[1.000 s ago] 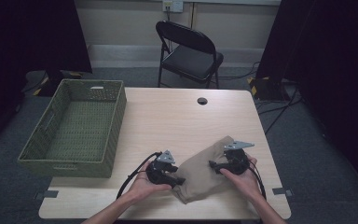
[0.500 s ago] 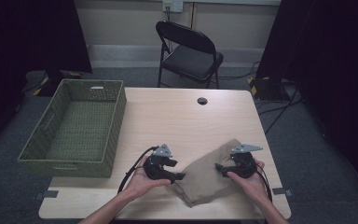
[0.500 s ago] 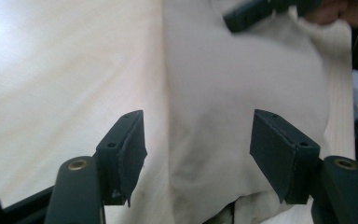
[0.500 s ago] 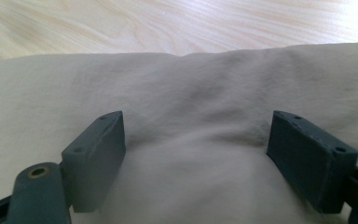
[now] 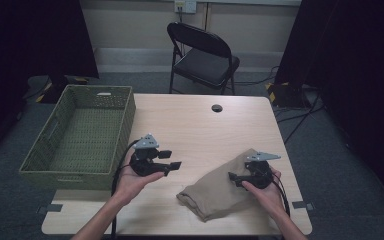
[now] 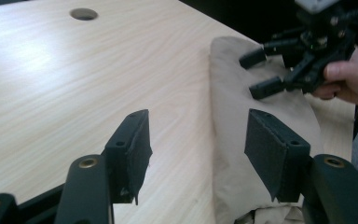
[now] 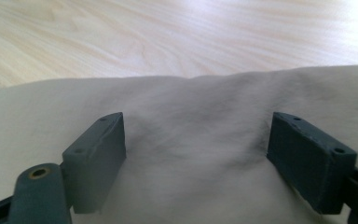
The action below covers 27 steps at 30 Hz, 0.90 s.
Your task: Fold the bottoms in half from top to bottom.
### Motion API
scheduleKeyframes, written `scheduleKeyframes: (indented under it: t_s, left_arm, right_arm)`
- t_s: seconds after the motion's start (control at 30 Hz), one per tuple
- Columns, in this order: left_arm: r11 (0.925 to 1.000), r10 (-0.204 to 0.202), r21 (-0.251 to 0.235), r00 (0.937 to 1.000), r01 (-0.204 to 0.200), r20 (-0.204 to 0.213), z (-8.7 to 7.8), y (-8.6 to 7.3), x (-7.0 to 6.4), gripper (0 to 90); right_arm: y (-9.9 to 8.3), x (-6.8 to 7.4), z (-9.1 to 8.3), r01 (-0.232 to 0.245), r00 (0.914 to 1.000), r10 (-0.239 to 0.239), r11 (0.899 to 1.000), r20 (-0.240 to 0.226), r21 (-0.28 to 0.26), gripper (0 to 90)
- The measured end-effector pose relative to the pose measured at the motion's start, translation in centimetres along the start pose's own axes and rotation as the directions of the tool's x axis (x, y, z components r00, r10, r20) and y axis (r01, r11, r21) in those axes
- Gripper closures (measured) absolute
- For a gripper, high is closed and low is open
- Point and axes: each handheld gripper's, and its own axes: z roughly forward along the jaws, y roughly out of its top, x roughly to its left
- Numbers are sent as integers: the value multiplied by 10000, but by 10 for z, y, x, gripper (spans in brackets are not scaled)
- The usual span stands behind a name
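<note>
Cloth [image 5: 220,189], tan, crumpled, lies near-right on bench [image 5: 200,125]. Right claw [image 5: 236,178] over it, jaws apart, possibly touching fabric. Left claw [image 5: 172,160] just left, apart, empty.

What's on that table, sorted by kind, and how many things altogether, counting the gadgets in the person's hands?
Grippers: 2, the left gripper and the right gripper
Tan cloth: 1
Green woven basket: 1
Total: 4
</note>
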Motion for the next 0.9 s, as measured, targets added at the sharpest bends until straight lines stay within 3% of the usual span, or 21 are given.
scheduleKeyframes:
  t_s: [0.07, 0.1, 0.2, 0.3, 0.37, 0.43, 0.63, 0.7, 0.77, 0.83, 0.9]
  left_arm:
    - [9994, 301, -139, 9978, -310, -596, -12, 4, 4, 393]
    - [9992, 315, -207, 9977, -328, -605, -15, 5, 7, 392]
    - [9983, -188, -569, 9978, 152, -635, -26, 8, 18, 389]
    - [9984, -120, -554, 9956, 69, -929, -37, 17, 24, 355]
    - [9993, -29, -384, 9960, -6, -895, -43, 25, 29, 336]
    - [9983, 121, -545, 9929, -187, -1184, -49, 31, 33, 340]
    - [9959, -374, -875, 9847, 227, -1704, -64, 46, 58, 356]
    - [9952, -481, -926, 9817, 314, -1843, -66, 45, 63, 343]
    - [9975, -345, -677, 9791, 213, -2005, -69, 44, 66, 341]
    - [9971, -528, -647, 9751, 397, -2154, -72, 40, 70, 345]
    - [9969, -563, -679, 9666, 405, -2502, -76, 36, 74, 348]
  right_arm:
    - [-2, -4, 5, -228, 9995, 231, 9996, -214, 154, 177]
    - [-3, -5, 5, -293, 9992, 298, 9994, -278, 156, 177]
    - [-4, -3, 5, -207, 9996, 210, 9997, -176, 152, 176]
    - [-4, -2, 6, -105, 9999, 106, 9998, -97, 155, 176]
    - [-5, -2, 6, -141, 9998, 143, 9998, -111, 132, 176]
    - [-5, -2, 6, -92, 9999, 94, 9998, -86, 165, 176]
    - [-5, -2, 7, -42, 10000, 44, 9998, -77, 181, 176]
    - [-5, -2, 7, -39, 10000, 41, 9998, -79, 174, 176]
    - [-5, -2, 7, -4, 10000, 6, 9998, -67, 183, 176]
    - [-5, -2, 7, 3, 10000, -2, 9998, -83, 188, 176]
    - [-5, -2, 7, 49, 10000, -48, 9998, -76, 217, 176]
